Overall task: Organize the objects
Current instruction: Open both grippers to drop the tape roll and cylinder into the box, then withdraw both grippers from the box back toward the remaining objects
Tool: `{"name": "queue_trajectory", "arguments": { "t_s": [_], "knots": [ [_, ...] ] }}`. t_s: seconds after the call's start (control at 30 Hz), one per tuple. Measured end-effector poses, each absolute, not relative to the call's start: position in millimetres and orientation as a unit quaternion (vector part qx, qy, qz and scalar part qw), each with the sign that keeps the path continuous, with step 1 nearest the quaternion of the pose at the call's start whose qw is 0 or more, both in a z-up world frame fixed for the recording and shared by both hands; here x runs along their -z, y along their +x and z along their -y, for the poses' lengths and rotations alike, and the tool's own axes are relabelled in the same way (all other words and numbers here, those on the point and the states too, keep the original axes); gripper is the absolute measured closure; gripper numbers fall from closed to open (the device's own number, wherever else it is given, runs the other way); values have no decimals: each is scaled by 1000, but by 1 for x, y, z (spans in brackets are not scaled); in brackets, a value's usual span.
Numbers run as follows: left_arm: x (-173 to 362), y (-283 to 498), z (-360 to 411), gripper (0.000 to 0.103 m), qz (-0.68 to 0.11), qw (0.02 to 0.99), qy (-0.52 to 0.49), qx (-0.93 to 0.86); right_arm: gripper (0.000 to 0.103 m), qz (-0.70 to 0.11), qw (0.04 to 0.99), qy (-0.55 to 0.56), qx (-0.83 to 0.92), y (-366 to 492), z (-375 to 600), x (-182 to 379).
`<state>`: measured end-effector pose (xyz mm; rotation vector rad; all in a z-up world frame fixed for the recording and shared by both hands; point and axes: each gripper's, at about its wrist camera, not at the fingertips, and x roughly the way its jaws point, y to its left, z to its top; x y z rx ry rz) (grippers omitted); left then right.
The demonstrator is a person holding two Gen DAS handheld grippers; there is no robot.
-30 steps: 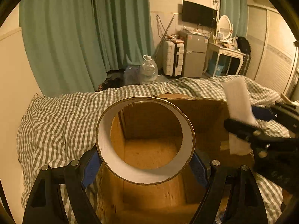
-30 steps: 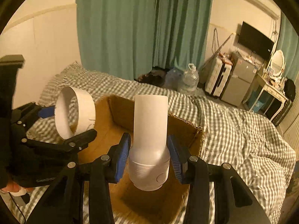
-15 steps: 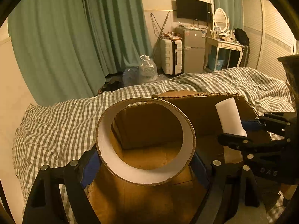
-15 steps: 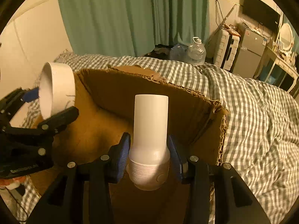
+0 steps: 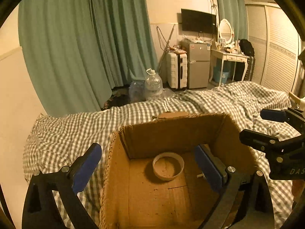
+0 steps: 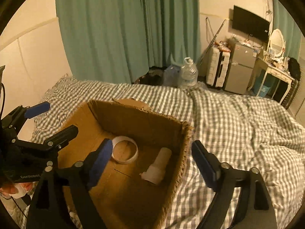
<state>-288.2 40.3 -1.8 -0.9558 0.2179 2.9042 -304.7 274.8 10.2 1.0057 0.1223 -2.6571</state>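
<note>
1. We see that both hand-held grippers have just been opening, and now nothing is between their blue pads. The left hand-held gripper (image 5: pixel 148 164) stands wide apart, and the right hand-held gripper (image 6: pixel 152 158) also stands apart.

2. A second ago the left one was clamped on the wide white cardboard ring (image 5: pixel 168 166), and the right one was clamped on the white plastic tube with a thicker ribbed end (image 6: pixel 158 167). Both things have now dropped out of the grip.

3. The ring now lies flat on the floor of the brown open cardboard box (image 5: pixel 171 131), below and ahead of the left hand-held gripper, between its two fingers as the left wrist view shows it.

4. The tube lies on its side on the box floor, below the right hand-held gripper, nearer to its right finger. It is just beside the ring but, as far as we can tell, not touching it.

5. The box stands on the bed with the grey and white checked cover (image 6: pixel 238 118).

6. We judge that these two things are now put away. The hand-held grippers are free for the next thing, if any is left; we see none on the bed here.
</note>
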Motion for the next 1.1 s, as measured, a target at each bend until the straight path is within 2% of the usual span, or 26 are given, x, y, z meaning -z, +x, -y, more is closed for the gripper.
{"name": "queue_trajectory", "arguments": {
  "t_s": [0.37,0.57,0.83,1.1],
  "knots": [
    [-78,-188,-34,0,-68,20,-242,-968,11,-68,125,287,947,-212,-279,-93],
    [-97,-138,-32,0,-71,12,-223,-972,7,-81,115,260,955,-161,-280,-120],
    [-97,-88,-33,0,-72,10,-220,-973,7,-90,115,247,958,-108,-285,-118],
    [-56,-67,-26,0,-50,27,-257,-965,7,-79,121,282,948,-78,-286,-71]
  ]
}}
